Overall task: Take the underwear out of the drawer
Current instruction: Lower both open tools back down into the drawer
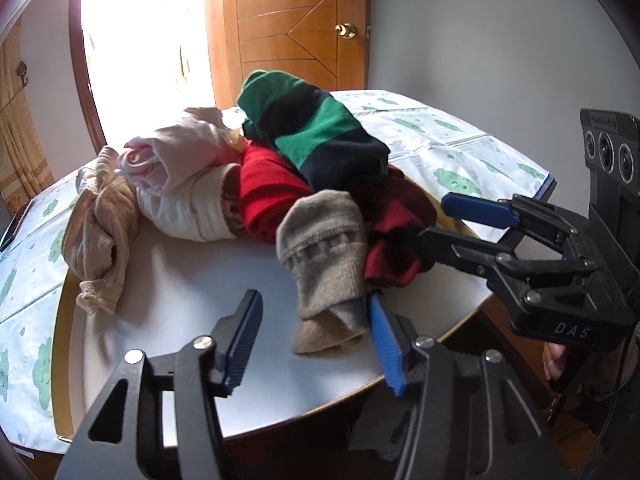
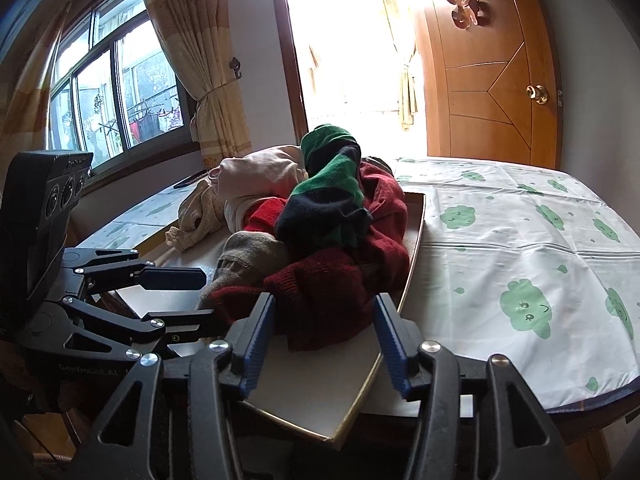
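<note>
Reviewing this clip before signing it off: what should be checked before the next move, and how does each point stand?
1. Left tongs open: ok.
2. Right tongs open: ok.
3. Nothing clamped in either: ok; the beige sock only lies beside a left finger.
4. Clothes pile reachable in the drawer: ok.
5. Underwear told apart from the socks: cannot tell.
6. Bare tablecloth for setting things down: ok.

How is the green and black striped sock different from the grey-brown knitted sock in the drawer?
The green and black striped sock lies on top of the pile; the grey-brown knitted sock lies low at the front, on the drawer bottom. The striped sock shows two bold colours; the grey-brown one is plain. Both are bundled.
</note>
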